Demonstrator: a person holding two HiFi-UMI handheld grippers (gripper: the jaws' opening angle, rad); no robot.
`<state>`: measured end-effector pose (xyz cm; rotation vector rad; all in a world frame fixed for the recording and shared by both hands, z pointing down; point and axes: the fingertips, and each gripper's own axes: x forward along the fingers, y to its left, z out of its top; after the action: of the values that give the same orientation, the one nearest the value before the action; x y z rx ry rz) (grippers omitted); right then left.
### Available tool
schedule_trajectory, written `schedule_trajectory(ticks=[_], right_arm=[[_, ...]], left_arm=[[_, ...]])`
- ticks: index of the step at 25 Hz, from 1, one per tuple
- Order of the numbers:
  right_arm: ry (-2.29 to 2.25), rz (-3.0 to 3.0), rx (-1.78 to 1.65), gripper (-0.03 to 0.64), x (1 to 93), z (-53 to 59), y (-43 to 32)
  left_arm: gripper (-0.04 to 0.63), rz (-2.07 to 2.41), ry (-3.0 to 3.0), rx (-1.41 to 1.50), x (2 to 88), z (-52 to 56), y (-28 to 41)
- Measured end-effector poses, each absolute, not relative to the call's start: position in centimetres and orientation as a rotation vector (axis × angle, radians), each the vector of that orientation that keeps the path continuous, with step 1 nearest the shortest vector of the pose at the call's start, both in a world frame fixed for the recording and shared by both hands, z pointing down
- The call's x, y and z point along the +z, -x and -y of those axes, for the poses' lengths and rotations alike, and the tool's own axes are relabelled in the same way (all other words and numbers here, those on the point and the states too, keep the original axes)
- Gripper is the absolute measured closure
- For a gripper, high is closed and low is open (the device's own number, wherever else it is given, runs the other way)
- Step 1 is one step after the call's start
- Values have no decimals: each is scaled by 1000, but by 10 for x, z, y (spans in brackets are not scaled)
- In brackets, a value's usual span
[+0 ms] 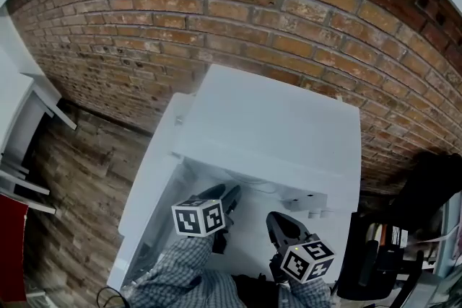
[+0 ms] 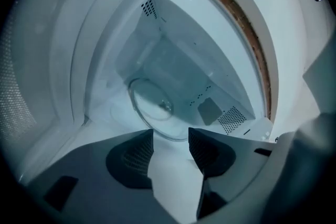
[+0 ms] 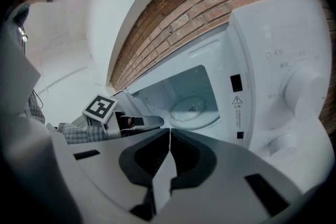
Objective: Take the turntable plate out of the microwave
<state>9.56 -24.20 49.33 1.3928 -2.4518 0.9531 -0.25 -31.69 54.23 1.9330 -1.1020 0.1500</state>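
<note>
1. The white microwave (image 1: 274,119) fills the middle of the head view with a brick wall (image 1: 216,3) behind it, and its door (image 1: 148,177) hangs open toward 8 o'clock from the cabinet
2. The turntable plate (image 2: 152,105) is clear glass and lies flat on the floor of the cavity, inside the microwave, with neither gripper touching it
3. The left gripper (image 2: 170,136) has its jaws well apart, with a plain gap between the ribbed pads; only the white cavity floor shows in that gap, and the pads press on nothing
4. In the left gripper view the plate sits at 11 o'clock from the jaw tips, its near rim just ahead of the mouth of the gap and not gripped
5. In the head view the left gripper is at 7 o'clock from the microwave's top, its tips pointing into the open front; its marker cube (image 1: 198,216) rides above a checked sleeve (image 1: 180,270)
6. The right gripper (image 3: 169,131) has its jaws closed flat against each other, with nothing between them and nothing held
7. The right gripper stays outside the cavity; in its own view the plate is at 1 o'clock from its tips, well apart, and the left gripper shows at 10 o'clock, at the cavity's mouth
8. The control panel, with a round knob (image 3: 307,86), stands at 3 o'clock from the cavity in the right gripper view
</note>
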Motion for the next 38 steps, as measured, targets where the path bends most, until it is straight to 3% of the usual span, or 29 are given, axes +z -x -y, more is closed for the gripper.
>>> schedule_trajectory(ticks=[3, 29, 30, 32, 38], right_arm=[[-1369, 2452, 956, 597, 496, 241, -95], [-1342, 2474, 1034, 597, 513, 257, -89], [-1335, 2473, 1040, 597, 515, 257, -86], [-1326, 2471, 1056, 597, 519, 258, -81], [-1367, 2455, 1319, 597, 542, 271, -71]], left_arm=[[396, 1101, -1860, 135, 557, 333, 3], [398, 1098, -1546, -126, 580, 382, 18], [413, 1107, -1526, -122, 582, 381, 20], [531, 1129, -1475, -116, 589, 378, 24], [554, 1127, -1407, -186, 592, 376, 25]])
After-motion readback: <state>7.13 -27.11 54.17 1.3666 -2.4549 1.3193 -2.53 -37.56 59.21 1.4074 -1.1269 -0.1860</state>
